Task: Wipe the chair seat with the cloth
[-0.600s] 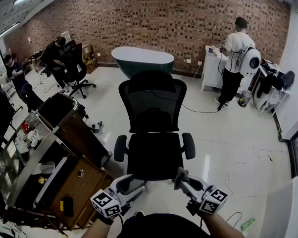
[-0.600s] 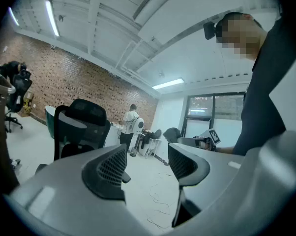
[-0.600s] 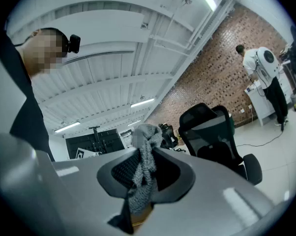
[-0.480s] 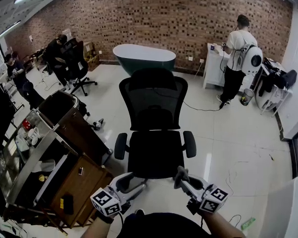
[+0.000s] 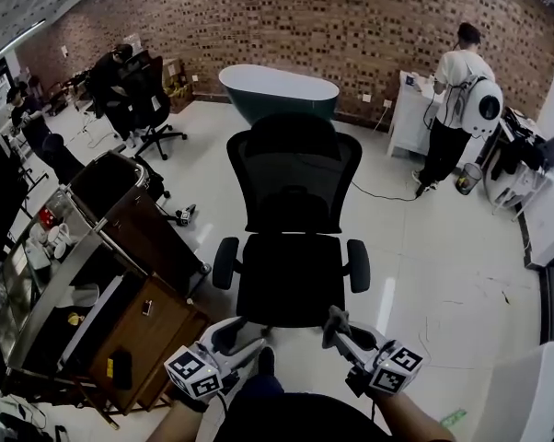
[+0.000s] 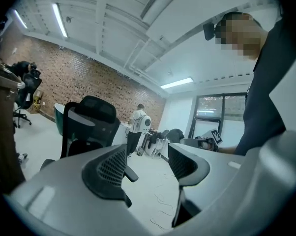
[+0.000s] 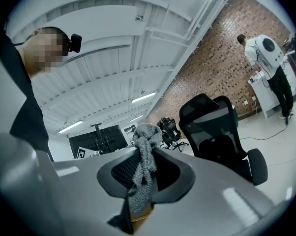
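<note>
Brick wall (image 5: 351, 26) at the back, glossy white floor (image 5: 424, 274), and a black mesh office chair (image 5: 293, 178) standing square in front of the person.

The chair seat (image 5: 291, 279) is bare and facing us, armrests out to either side. Both grippers are held low, close to the person's body, just short of the seat's front edge.

The right gripper (image 5: 337, 328) has its jaws pinched together on the cloth (image 7: 144, 146), a grey, nubbly bunch that pokes above the tips and trails down between them. The cloth is not on the seat; it hangs in the air near the front edge.

The left gripper (image 6: 148, 161) has its jaws parted with nothing between them, only floor showing through the gap.

By the look of it, this is the approach, and no wiping is under way. Next, the right gripper needs to reach forward and down until the bunched cloth, not the jaw tips, presses on the seat, then sweep across. The free left gripper could steady the left armrest (image 5: 225, 263) should the chair roll.
</note>
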The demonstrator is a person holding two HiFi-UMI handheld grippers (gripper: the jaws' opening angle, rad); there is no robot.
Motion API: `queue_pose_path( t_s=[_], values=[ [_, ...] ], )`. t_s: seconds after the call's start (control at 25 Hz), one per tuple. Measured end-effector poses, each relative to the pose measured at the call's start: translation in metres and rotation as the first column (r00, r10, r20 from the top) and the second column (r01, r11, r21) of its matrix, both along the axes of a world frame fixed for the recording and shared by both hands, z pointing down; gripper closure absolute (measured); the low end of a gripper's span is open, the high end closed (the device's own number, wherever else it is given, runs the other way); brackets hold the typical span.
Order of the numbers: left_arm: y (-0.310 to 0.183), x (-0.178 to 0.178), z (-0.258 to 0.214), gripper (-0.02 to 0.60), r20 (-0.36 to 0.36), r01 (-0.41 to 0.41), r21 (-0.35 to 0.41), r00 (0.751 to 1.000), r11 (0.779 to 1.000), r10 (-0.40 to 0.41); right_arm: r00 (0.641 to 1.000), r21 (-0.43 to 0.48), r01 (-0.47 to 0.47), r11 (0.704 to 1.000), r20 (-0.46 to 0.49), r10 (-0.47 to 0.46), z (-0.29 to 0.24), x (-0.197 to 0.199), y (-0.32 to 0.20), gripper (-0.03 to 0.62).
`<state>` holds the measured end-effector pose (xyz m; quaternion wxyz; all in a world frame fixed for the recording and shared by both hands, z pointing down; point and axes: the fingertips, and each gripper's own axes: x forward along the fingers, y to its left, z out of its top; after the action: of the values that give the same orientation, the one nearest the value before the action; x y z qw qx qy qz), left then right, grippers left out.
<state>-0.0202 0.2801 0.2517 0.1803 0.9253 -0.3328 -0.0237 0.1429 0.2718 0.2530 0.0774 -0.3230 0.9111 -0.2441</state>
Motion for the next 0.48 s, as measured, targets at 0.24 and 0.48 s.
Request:
queue_pose_path(
  t_s=[0.24, 0.48],
  values=[
    [-0.059, -0.011, 0.005, 0.295, -0.028, -0.033, -0.004, 0.999, 0.999, 0.033, 0.999, -0.014, -0.021, 1.0, -0.026, 0.021, 0.005, -0.017, -0.051, 0.534],
    [-0.141, -0.032, -0.003, 0.295, -0.044, -0.099, 0.02, 0.994, 0.995, 0.1, 0.996, -0.005, -0.08, 0.997, -0.03, 0.08, -0.003, -0.044, -0.129, 0.534]
  ],
)
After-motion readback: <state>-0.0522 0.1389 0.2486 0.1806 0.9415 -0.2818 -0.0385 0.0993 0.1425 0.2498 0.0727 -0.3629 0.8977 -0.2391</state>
